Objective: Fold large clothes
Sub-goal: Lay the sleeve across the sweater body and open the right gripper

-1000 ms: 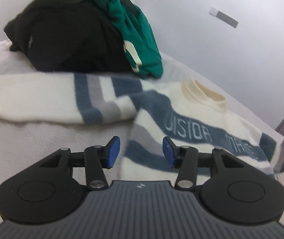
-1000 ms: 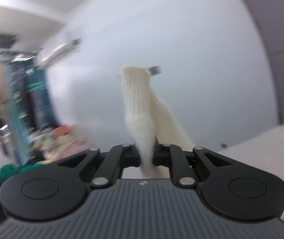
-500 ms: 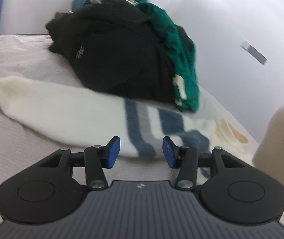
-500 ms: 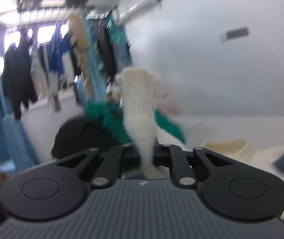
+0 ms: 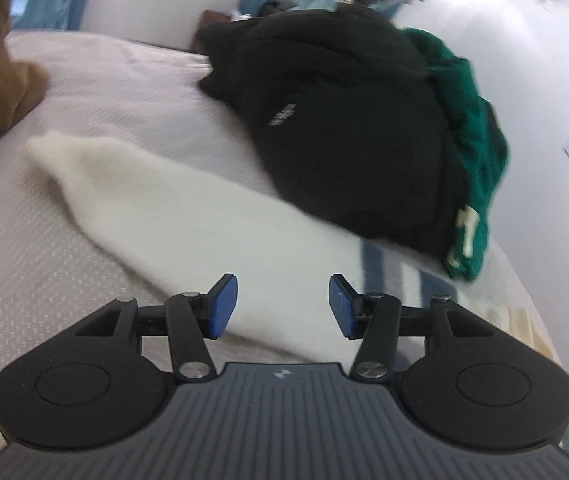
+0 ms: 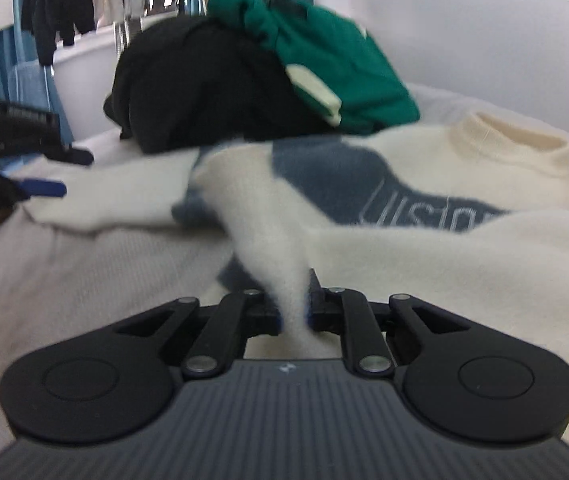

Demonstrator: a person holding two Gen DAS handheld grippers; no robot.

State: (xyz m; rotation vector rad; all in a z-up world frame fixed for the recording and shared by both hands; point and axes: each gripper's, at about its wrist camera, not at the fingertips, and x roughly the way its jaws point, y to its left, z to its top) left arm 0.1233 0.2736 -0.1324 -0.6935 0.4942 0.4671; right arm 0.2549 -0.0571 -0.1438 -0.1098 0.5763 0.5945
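One cream sweater [image 6: 424,184] lies flat on the bed [image 5: 24,260], collar toward the wall, left sleeve [image 5: 156,208] stretched sideways. Earlier the right sleeve [image 6: 268,240] hung raised; now it drapes low. Right gripper [image 6: 294,316] pinches it, angled down. Left gripper [image 5: 282,304] hovers, jaws opening, empty.

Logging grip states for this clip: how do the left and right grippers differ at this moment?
The left gripper has its blue pads apart and opening, with nothing pinched; the right gripper is nearly closed on a cream sleeve of the striped sweater. The left gripper hovers over the sweater's other sleeve, lying flat on the bed; the right one's sleeve drapes across the sweater's body. Both have the same black frame.
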